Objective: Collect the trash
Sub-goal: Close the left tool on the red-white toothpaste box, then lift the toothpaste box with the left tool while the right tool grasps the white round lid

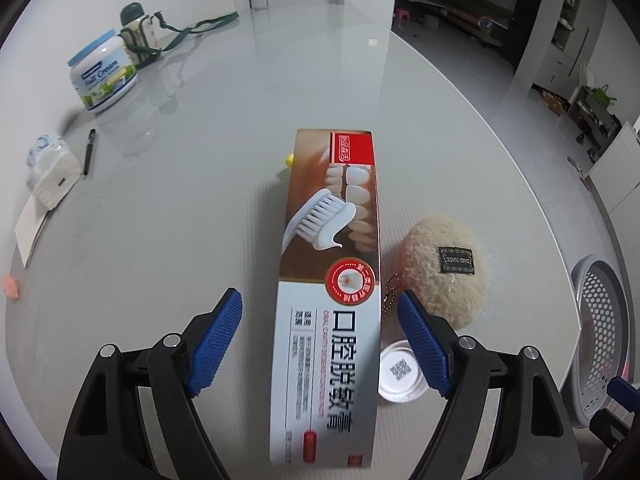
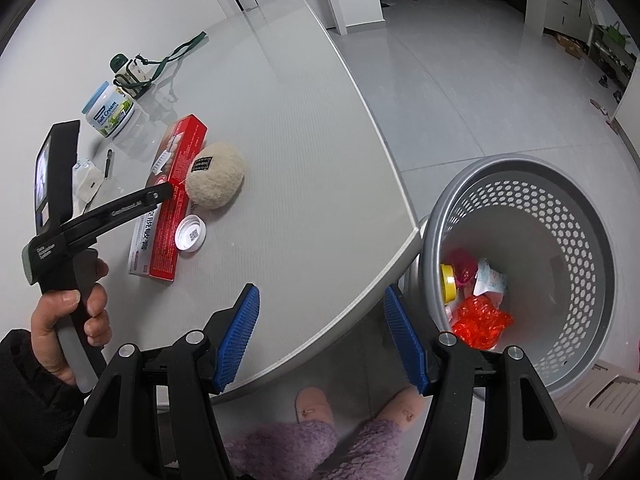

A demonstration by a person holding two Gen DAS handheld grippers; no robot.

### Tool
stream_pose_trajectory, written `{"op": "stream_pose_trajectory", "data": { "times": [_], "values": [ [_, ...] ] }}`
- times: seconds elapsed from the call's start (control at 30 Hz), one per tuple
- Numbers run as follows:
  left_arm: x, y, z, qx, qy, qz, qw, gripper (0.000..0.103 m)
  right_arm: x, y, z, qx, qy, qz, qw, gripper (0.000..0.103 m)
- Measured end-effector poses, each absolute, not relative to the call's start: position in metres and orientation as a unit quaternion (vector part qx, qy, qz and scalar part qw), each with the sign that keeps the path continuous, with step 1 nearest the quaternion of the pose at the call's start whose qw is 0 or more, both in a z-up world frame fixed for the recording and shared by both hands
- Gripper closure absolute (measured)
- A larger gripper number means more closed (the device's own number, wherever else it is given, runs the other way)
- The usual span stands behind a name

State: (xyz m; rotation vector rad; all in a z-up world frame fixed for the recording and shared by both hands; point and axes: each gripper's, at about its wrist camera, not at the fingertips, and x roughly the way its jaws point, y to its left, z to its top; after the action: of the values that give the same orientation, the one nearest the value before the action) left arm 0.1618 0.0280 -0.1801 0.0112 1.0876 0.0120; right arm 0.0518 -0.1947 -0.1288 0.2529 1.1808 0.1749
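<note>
While the left gripper (image 1: 320,344) hangs low over the grey desk (image 1: 200,208), its blue-padded fingers (image 1: 216,348) stand wide apart on either side of a toothpaste box (image 1: 330,300), with a clear gap between each pad and the carton, so nothing is gripped. That box lies flat and lengthwise on the desk, its picture of teeth and a toothbrush facing up. Just beside its right edge sit a white round lid (image 1: 400,374) with a printed code and a beige plush pouch (image 1: 440,268) bearing a small black label; a short ball chain runs from the pouch toward the box. A small yellow thing peeks out behind the far end of the carton, too hidden to name. Farther back on the left stand a Full Cream tub (image 1: 105,76) with a pale blue lid and a green-capped bottle (image 1: 138,26) with a dark green strap, and nearer the desk's left edge lie a black pen (image 1: 89,152) and a tissue pack (image 1: 50,170). The right gripper (image 2: 320,338) hovers past the desk's near edge, its fingers (image 2: 240,336) spread wide and empty. Off the desk's corner on the floor stands a grey perforated trash basket (image 2: 560,216), holding a crumpled red wrapper (image 2: 480,320), a yellow lid (image 2: 448,282) and a few other scraps.
</note>
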Motion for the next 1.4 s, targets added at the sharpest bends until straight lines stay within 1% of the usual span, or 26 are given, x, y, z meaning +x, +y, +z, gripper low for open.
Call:
{"op": "stream_pose_trajectory", "data": {
  "times": [0.13, 0.23, 0.27, 0.3, 0.33, 0.53, 0.7, 0.97, 1.17, 1.4],
  "values": [
    [0.166, 0.030, -0.188, 0.007, 0.522, -0.003, 0.853, 0.025, 0.052, -0.190, -0.132, 0.122, 0.556, 0.076, 0.819, 0.041],
    [0.167, 0.030, -0.193, 0.010, 0.528, -0.013, 0.849, 0.036, 0.051, -0.185, -0.135, 0.125, 0.558, 0.070, 0.818, 0.041],
    [0.166, 0.031, -0.195, 0.012, 0.529, -0.017, 0.848, 0.044, 0.051, -0.183, -0.136, 0.125, 0.558, 0.069, 0.817, 0.041],
    [0.166, 0.032, -0.197, 0.012, 0.530, -0.020, 0.848, 0.049, 0.052, -0.182, -0.137, 0.125, 0.559, 0.069, 0.817, 0.041],
    [0.166, 0.033, -0.198, 0.011, 0.531, -0.026, 0.847, 0.052, 0.052, -0.179, -0.138, 0.125, 0.559, 0.067, 0.817, 0.041],
    [0.161, 0.042, -0.193, 0.007, 0.524, -0.038, 0.851, 0.052, 0.055, -0.161, -0.139, 0.128, 0.554, 0.070, 0.820, 0.041],
    [0.150, 0.055, -0.176, 0.013, 0.505, -0.040, 0.862, 0.052, 0.060, -0.137, -0.141, 0.122, 0.548, 0.080, 0.824, 0.041],
    [0.133, 0.097, -0.157, 0.018, 0.490, -0.028, 0.871, 0.052, 0.074, -0.087, -0.151, 0.119, 0.538, 0.108, 0.827, 0.041],
    [0.116, 0.128, -0.154, 0.013, 0.491, -0.012, 0.871, 0.052, 0.088, -0.061, -0.160, 0.113, 0.530, 0.113, 0.833, 0.041],
    [0.101, 0.144, -0.157, 0.007, 0.496, -0.002, 0.868, 0.052, 0.101, -0.039, -0.171, 0.090, 0.529, 0.105, 0.837, 0.041]
  ]
}}
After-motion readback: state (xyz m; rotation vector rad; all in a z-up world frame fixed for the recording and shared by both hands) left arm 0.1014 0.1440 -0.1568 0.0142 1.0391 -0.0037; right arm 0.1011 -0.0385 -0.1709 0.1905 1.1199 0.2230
